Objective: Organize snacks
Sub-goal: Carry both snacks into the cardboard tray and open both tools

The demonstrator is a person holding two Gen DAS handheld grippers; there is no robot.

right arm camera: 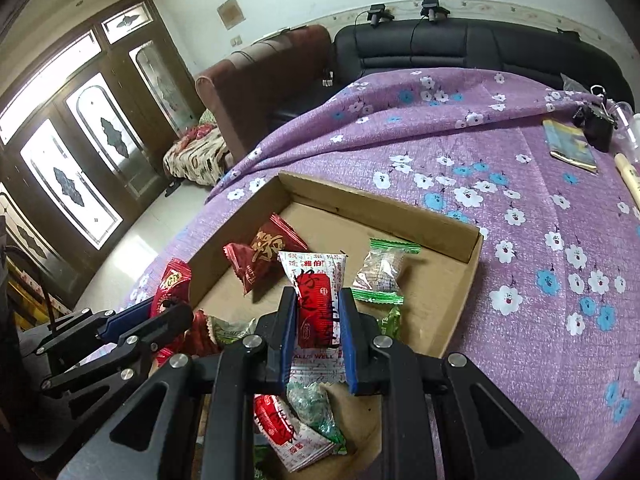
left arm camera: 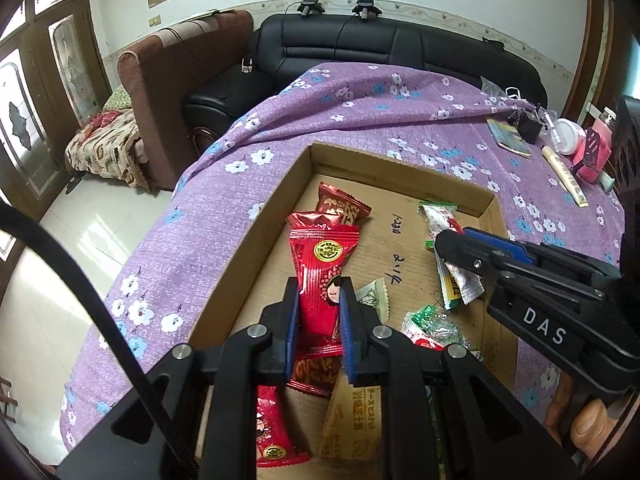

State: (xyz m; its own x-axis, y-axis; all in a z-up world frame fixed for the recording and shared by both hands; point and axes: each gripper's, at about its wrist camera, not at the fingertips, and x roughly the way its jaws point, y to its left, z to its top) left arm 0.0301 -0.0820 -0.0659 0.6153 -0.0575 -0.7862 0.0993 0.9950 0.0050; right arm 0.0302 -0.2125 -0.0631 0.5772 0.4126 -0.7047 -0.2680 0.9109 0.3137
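Note:
A shallow cardboard tray (left arm camera: pixel 318 154) lies on the purple floral cloth with several snack packets in it. My left gripper (left arm camera: pixel 319 300) is shut on a red packet with a cartoon face (left arm camera: pixel 320 260), held over the tray's near left part. My right gripper (right arm camera: pixel 317 304) is shut on a white-and-red packet (right arm camera: pixel 316 280) above the tray's middle. From the left wrist view the right gripper (left arm camera: pixel 452 240) comes in from the right with that packet (left arm camera: pixel 460 276) hanging from it. The left gripper (right arm camera: pixel 176 314) shows at the left of the right wrist view.
Loose in the tray lie dark red packets (right arm camera: pixel 264 256), a clear green-ended packet (right arm camera: pixel 380 272), green wrappers (left arm camera: pixel 432 324) and a beige biscuit packet (left arm camera: pixel 352 412). At the far right stand a booklet (left arm camera: pixel 508 136), a cream tube (left arm camera: pixel 564 176) and jars. The table's left edge drops to the floor.

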